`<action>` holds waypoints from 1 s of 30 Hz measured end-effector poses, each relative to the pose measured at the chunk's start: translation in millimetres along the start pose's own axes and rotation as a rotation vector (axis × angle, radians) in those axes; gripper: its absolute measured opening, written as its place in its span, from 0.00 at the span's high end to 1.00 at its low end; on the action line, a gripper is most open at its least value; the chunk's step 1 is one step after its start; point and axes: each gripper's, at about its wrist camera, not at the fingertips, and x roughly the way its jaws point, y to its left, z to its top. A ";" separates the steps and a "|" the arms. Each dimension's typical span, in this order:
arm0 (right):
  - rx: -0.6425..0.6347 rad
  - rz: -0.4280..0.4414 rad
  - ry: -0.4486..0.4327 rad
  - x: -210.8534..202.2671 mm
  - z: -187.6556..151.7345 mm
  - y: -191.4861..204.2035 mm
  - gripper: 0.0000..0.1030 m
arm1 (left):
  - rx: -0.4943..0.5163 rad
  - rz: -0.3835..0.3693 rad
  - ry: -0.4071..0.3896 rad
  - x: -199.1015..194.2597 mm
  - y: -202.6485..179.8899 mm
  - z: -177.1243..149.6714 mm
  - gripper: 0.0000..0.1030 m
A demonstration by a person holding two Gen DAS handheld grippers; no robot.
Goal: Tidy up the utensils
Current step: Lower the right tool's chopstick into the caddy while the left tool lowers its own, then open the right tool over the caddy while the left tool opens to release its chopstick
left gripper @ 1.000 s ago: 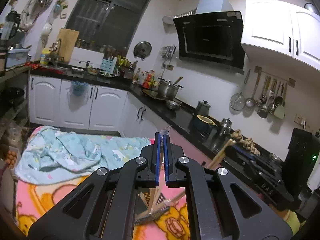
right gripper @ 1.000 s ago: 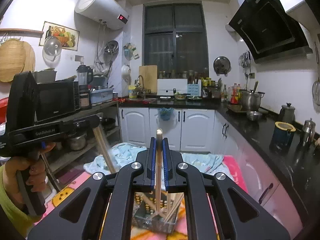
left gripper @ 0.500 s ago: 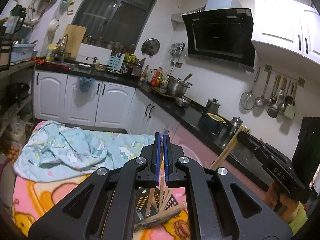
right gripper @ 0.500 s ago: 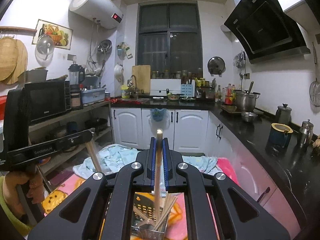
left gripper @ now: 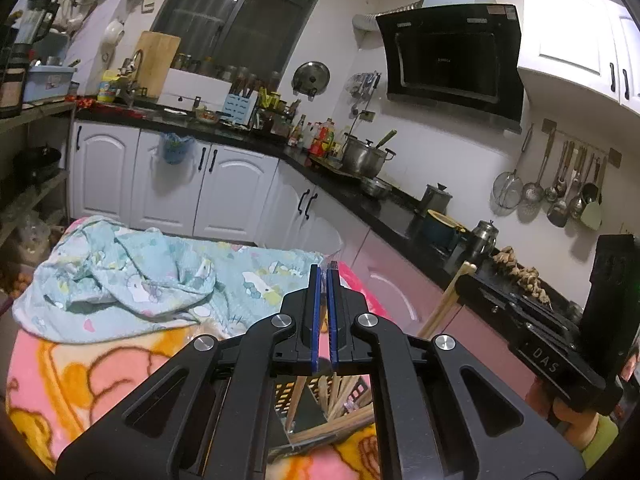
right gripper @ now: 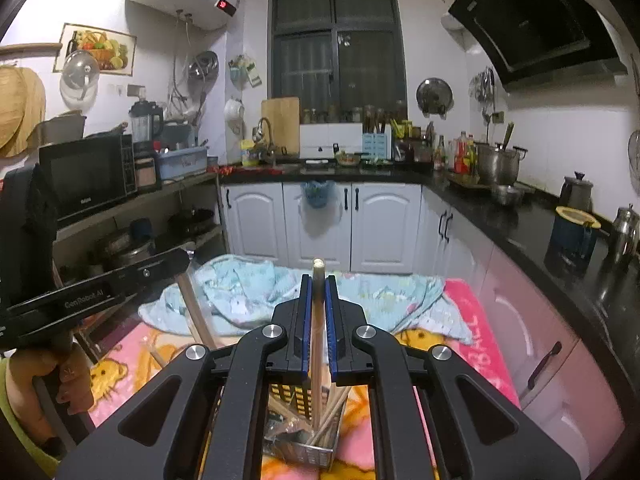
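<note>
Gripping one wooden chopstick upright between its blue-lined fingers, the right gripper hangs directly above the metal utensil basket. The chopstick's blunt top end stands just clear of the fingertips; its lower end reaches down into the basket among the other sticks. The basket holds several chopsticks leaning at mixed angles; an exact count cannot be made because the gripper body covers part of them.

The left gripper is clenched, its two pads nearly touching, with a thin clear plastic film pinched at the tips. In the right wrist view one more wooden stick slants down from the left gripper's nose toward the blanket; whether the jaws clamp it directly cannot be told.

The basket stands on one pink cartoon-print blanket. One pale blue printed cloth lies crumpled on the far part of the blanket, well apart from the basket. A bundle of chopsticks in a clear wrapper lies flat just beside the basket, seen below the left gripper.

Two hands are visible, one on each gripper handle: left hand, right hand.
</note>
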 end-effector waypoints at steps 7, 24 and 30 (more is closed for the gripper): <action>0.037 0.003 0.041 10.1 -14.6 -2.0 0.89 | 0.006 0.018 0.014 0.8 4.3 -9.8 0.65; 0.098 0.024 0.030 -25.9 -27.9 -7.8 0.45 | -0.028 0.083 -0.015 -45.7 14.4 -16.8 0.10; 0.091 0.031 0.004 -46.2 -31.1 -3.7 0.31 | -0.032 0.112 -0.028 -66.2 10.3 -17.6 0.10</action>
